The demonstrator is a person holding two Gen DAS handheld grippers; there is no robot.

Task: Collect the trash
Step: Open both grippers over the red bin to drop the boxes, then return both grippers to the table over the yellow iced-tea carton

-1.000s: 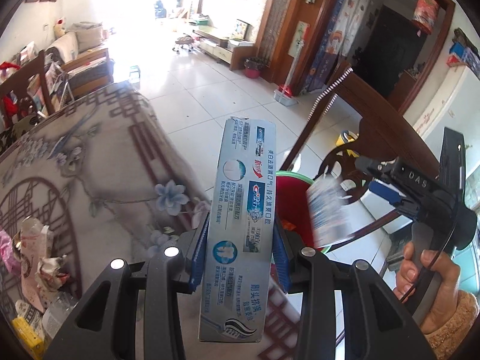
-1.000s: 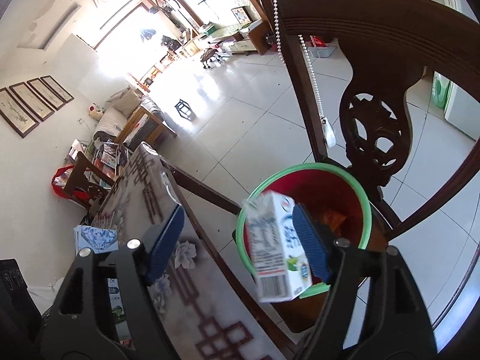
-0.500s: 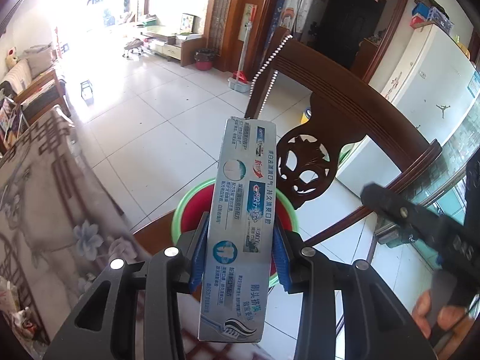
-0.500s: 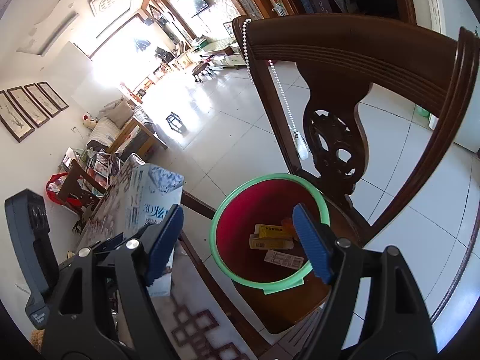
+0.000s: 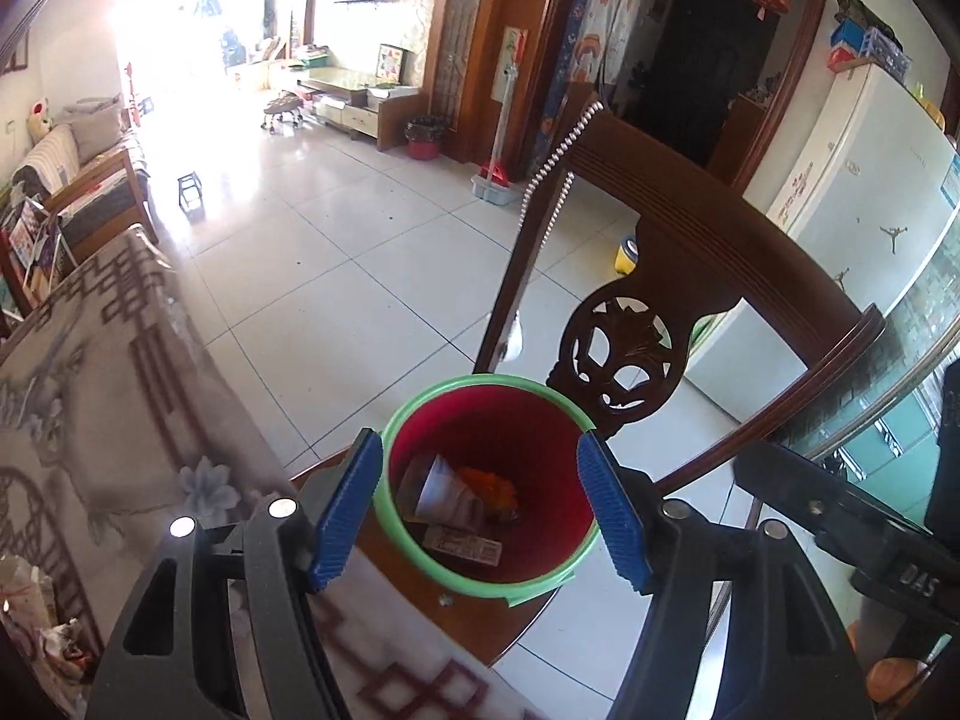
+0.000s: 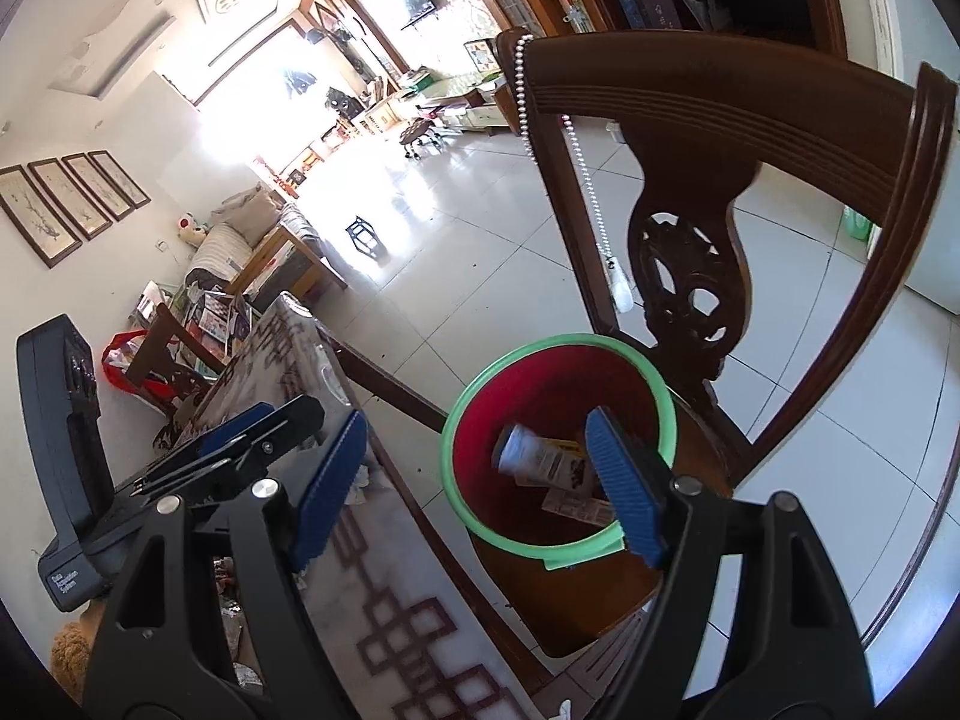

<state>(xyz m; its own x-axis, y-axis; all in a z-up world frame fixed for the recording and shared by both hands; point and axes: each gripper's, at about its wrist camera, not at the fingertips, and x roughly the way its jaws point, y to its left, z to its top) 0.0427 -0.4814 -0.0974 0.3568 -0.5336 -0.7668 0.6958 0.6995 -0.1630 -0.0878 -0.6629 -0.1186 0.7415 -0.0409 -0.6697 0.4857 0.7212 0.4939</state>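
Drop step: the left gripper (image 5: 480,510) hangs over the red bin (image 5: 543,591) on the chair, jaws opening and empty; the boxes (image 5: 462,543) lie inside. The right gripper (image 6: 480,480) is spread and empty too. Next, I'd guess, back to the desk (image 5: 78,372) for more litter.

Red bin (image 5: 528,420) with green rim: upright, open-topped, on wooden chair seat (image 5: 480,612), toward seat's back edge, just in front of carved backrest.

Trash inside bin, on bottom: long carton (image 6: 543,456) lying tilted, pale end toward bin's table-side wall; orange crumpled wrapper (image 5: 489,483) near middle; flat printed box (image 5: 462,543) against near wall.

More trash on patterned tablecloth (image 5: 90,372), near table's near-left corner: crumpled papers and wrappers (image 5: 36,618), loosely heaped, details unclear.
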